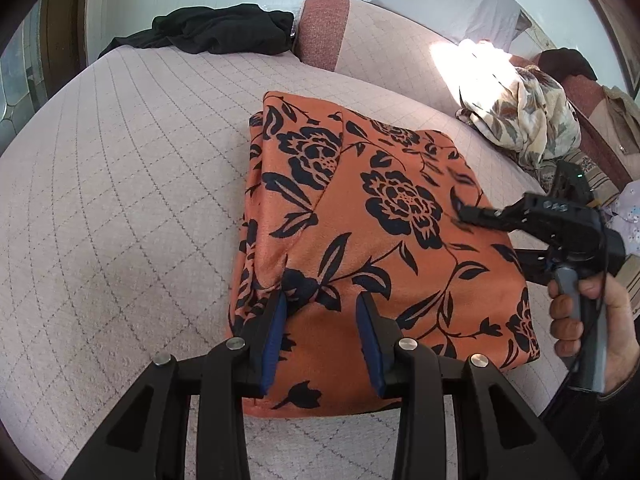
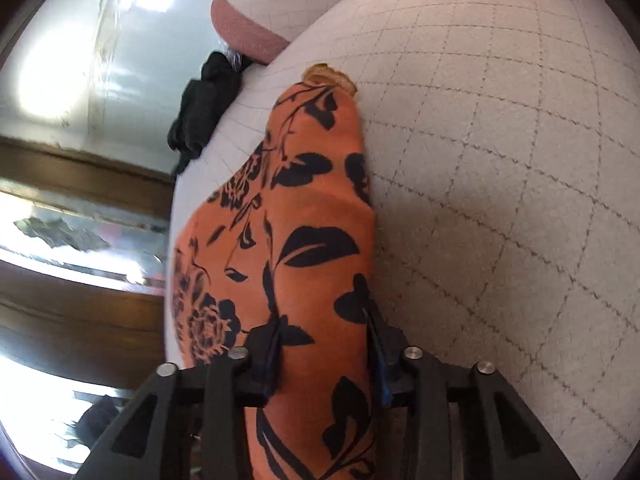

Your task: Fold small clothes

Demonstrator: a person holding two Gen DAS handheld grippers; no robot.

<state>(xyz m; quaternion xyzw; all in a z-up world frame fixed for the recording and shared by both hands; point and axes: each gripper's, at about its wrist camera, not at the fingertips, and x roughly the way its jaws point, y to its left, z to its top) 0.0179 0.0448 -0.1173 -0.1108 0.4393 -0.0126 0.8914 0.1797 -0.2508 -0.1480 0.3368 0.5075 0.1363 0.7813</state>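
Observation:
An orange garment [image 1: 384,240] with a black flower print lies folded in a thick rectangle on the quilted bed cover [image 1: 120,200]. My left gripper [image 1: 323,300] is open, its blue pads resting on the near edge of the garment with nothing pinched. My right gripper [image 1: 464,212], held in a hand, reaches over the garment's right edge. In the right wrist view the right gripper [image 2: 322,324] is open, with the folded edge of the garment [image 2: 304,232] lying between its fingers.
A black garment [image 1: 216,32] lies at the far edge of the bed, also in the right wrist view [image 2: 204,108]. A cream floral cloth [image 1: 524,120] is heaped at the right. A pink bolster [image 1: 320,28] stands behind. The bed's near edge is below the gripper.

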